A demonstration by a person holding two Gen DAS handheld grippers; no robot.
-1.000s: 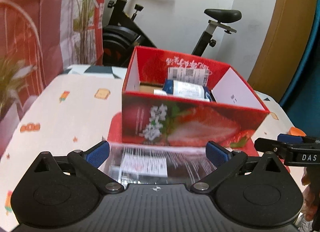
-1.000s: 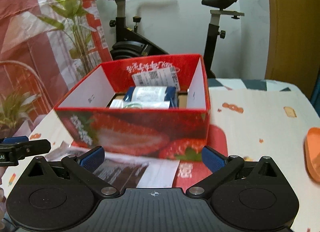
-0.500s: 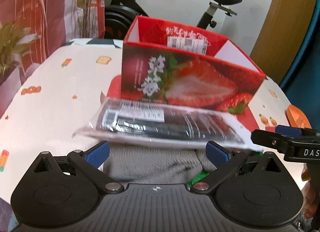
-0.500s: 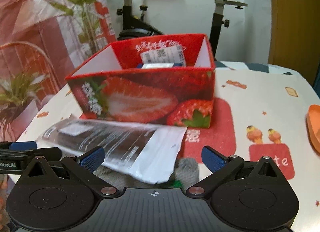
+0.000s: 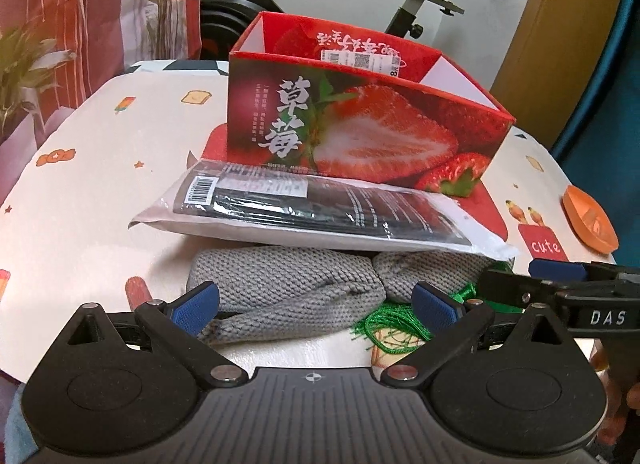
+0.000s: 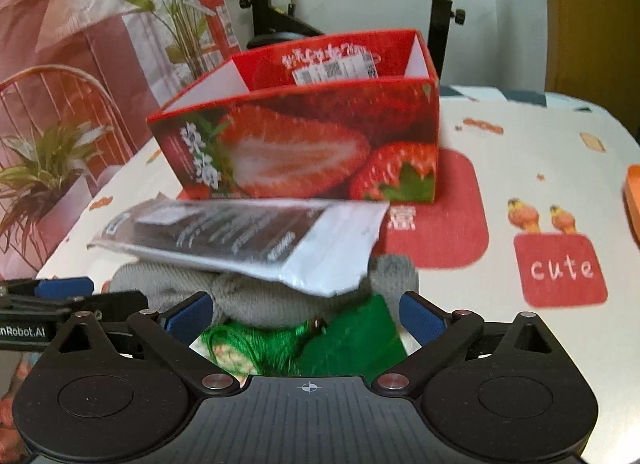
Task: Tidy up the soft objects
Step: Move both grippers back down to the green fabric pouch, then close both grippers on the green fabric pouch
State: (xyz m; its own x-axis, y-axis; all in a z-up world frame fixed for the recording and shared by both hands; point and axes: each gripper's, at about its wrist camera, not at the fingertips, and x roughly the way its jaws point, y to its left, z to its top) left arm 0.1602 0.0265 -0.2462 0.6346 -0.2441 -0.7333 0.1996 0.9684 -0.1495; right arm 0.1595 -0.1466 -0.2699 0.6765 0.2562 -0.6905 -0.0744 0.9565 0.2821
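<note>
Left wrist view: both grippers, left (image 5: 316, 302) and right (image 6: 306, 316), gape empty over the grey knit bundle (image 5: 288, 288), lying crosswise just ahead, half under the flat packet (image 5: 320, 209).

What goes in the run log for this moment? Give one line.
left tongs: open, at grey knit | right tongs: open, over green tassel | packet: on knit | box: behind
</note>
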